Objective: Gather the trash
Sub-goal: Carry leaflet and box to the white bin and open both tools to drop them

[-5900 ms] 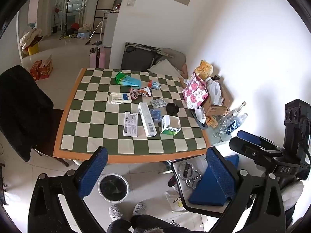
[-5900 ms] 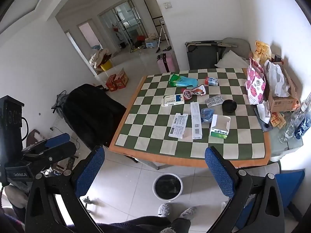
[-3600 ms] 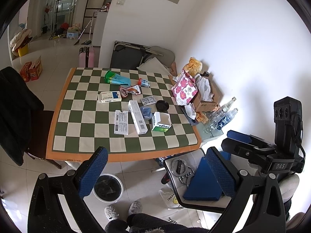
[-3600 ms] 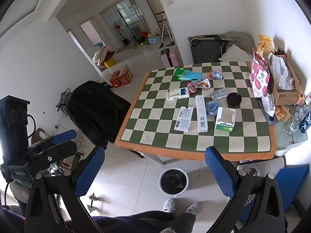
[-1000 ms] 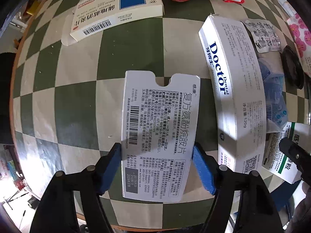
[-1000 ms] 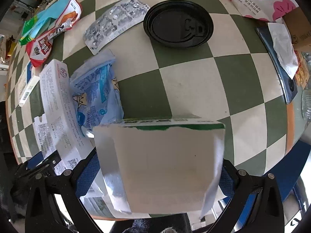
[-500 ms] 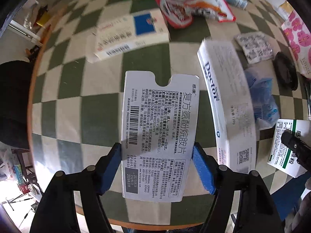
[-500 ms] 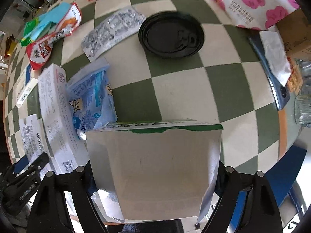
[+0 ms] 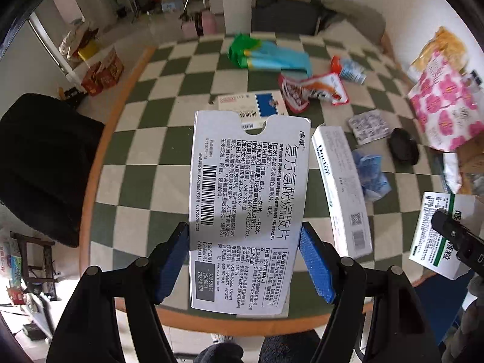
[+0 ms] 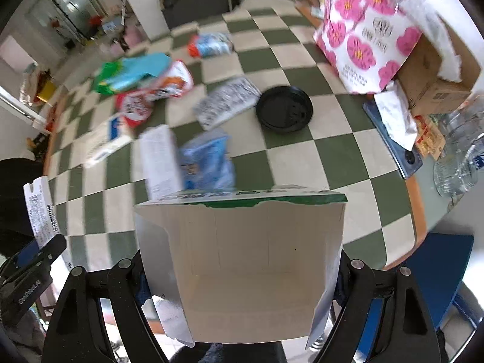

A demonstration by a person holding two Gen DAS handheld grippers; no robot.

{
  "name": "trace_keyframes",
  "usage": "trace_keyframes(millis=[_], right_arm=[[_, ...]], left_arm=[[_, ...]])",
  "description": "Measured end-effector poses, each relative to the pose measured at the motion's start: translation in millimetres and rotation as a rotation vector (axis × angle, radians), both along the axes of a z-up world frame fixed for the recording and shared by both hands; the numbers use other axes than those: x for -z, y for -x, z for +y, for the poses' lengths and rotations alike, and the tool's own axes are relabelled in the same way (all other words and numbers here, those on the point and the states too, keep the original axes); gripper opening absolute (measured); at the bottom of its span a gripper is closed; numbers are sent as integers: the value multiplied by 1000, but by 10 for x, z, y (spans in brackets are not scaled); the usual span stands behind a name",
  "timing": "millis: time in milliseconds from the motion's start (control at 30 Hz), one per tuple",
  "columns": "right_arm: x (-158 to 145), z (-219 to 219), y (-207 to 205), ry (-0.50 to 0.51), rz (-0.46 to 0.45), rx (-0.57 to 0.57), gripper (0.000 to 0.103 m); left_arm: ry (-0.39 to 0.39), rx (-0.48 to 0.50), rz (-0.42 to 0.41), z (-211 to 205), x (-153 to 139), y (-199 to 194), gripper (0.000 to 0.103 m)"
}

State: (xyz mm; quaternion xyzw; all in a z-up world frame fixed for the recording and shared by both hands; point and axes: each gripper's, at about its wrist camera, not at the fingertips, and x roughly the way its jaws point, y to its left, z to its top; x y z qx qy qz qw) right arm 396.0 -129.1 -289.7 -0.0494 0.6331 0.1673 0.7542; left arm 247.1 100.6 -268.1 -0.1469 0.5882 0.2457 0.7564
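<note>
My left gripper (image 9: 245,260) is shut on a flat white medicine box (image 9: 248,199) with a barcode, held up above the chequered table (image 9: 99,163). My right gripper (image 10: 242,281) is shut on an open white-and-green box (image 10: 242,260), its blue pads pressed against both sides, also lifted off the table. Trash still lying on the table: a long white toothpaste box (image 9: 341,193), a blue wrapper (image 9: 370,175), a black lid (image 10: 284,109), a blister pack (image 10: 227,103), a white-and-blue box (image 9: 257,106), a red snack wrapper (image 9: 311,90), a green-and-blue bag (image 9: 266,56) and a small carton (image 10: 208,44).
A pink flowered bag (image 10: 366,39), a cardboard box (image 10: 435,75) and water bottles (image 10: 459,163) crowd the table's right side. A black-draped chair (image 9: 39,163) stands at the left edge. A blue seat (image 10: 435,266) sits below the near right corner.
Both grippers have risen with their boxes. The table looks farther below, and more of the room beyond it has come into view.
</note>
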Motion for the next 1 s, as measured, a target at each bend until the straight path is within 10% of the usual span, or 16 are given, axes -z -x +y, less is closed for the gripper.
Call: trace_keyframes(millis=[267,533,733,1000], right_arm=[[-730,-77,1303,-78,-80,14,87],[-621,-263,2525,-94,20,65,87],[118,-375,3142,-91,208,69,87],[2103,-389,3497,-101,426,104,87]], left_arm=[[4,59,-60,-14,-294,949,70],[106,69,33,-105,-44,1899,70],[318,-65,133,-17,832,2404,70],[503,-192,200,87,2805,2647,70]])
